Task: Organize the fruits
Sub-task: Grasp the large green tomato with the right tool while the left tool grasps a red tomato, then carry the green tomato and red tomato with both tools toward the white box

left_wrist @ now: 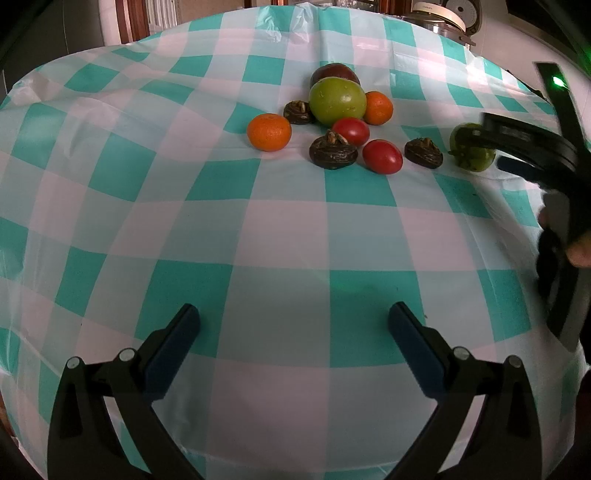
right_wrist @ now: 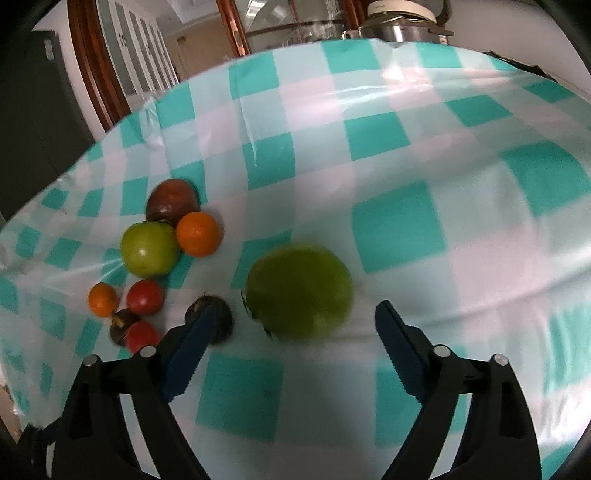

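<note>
The right gripper is held spread wide around a blurred round green tomato; the left gripper is held apart above the teal-checked plastic tablecloth.

Looks like someone's home dining area. Checked plastic tablecloth, rice cooker, and a wooden glass-door cabinet behind.

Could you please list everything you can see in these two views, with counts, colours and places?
Tablecloth: one, teal-and-white check, covers the table.
Green fruits: two; large one in the cluster, smaller one apart, before the right gripper.
Dark red fruit: one, behind the large green.
Oranges: two, orange; cluster's left, its right.
Red tomatoes: two;.
Brown bulbs: three;.
Cooker: one, cream, beyond the table.
Left gripper: fingers open.
Right gripper: fingers open.
</note>
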Available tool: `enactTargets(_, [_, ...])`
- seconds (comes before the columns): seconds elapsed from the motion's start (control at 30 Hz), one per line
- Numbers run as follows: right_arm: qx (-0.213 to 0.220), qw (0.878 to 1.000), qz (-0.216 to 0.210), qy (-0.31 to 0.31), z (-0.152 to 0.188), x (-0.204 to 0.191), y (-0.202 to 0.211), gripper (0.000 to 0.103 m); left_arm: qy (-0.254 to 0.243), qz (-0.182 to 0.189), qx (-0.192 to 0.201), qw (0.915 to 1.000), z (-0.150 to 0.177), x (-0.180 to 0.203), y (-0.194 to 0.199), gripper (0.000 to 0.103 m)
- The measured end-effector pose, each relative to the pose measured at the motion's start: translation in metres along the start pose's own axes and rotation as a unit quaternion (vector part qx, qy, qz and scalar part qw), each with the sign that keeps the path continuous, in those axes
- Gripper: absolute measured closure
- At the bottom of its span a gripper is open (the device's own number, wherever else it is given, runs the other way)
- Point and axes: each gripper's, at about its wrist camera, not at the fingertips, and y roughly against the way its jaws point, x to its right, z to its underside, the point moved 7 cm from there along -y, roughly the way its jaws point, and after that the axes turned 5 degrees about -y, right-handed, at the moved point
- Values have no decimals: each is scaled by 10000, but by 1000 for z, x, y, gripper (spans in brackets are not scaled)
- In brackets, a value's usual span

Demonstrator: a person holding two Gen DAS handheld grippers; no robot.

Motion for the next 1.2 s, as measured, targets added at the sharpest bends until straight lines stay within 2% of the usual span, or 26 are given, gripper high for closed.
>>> enactTargets(0.07, [-73,10000,20,-9,-4,1,-8,24,-1,-4,0,10000,0,0,0,1])
enactTargets(0.13, [-280,9995,-57,-103,-4,5,-18,35,0,-5,0,10000,0,0,0,1])
enactTargets(0.2, [-361,9988,-268,-204,-2,7,-19,40,0,-2,-1,10000,0,0,0,1])
enactTargets(0.33, [-346,9985,-373,-179,12,10,-1,41,-34,43,-31,10000,-1,0,-1,1])
enactTargets(0.5, [-188,9950,-729,-660,57,35,54,41,-51,35,-105,9999,-2,1,-1,1])
enactTargets(0.6, [-163,9915,-909,-921,81,45,79,41,-115,125,-141,9998,-14,8,-9,1])
enactTargets(0.77, [60,9894,-951,-1100,93,52,96,40,-26,596,-78,9982,-46,45,-24,3])
enactTargets(0.9, [146,9900,-862,-1104,92,53,97,40,-195,328,23,9993,-74,72,-41,26])
enactTargets(1.03, [276,9917,-807,-958,90,49,99,40,-59,24,50,10000,-103,68,-62,37])
enactTargets(1.07, [280,9924,-791,-898,90,47,98,40,-39,26,67,10000,-110,66,-65,43])
enactTargets(1.1, [262,9934,-781,-802,91,43,97,40,-31,-42,66,10000,-113,64,-67,44])
enactTargets(1.13, [236,9935,-807,-768,91,42,96,40,30,-78,66,9999,-115,61,-68,51])
enactTargets(1.2, [237,9928,-833,-825,91,45,96,40,12,49,148,9999,-112,60,-62,70])
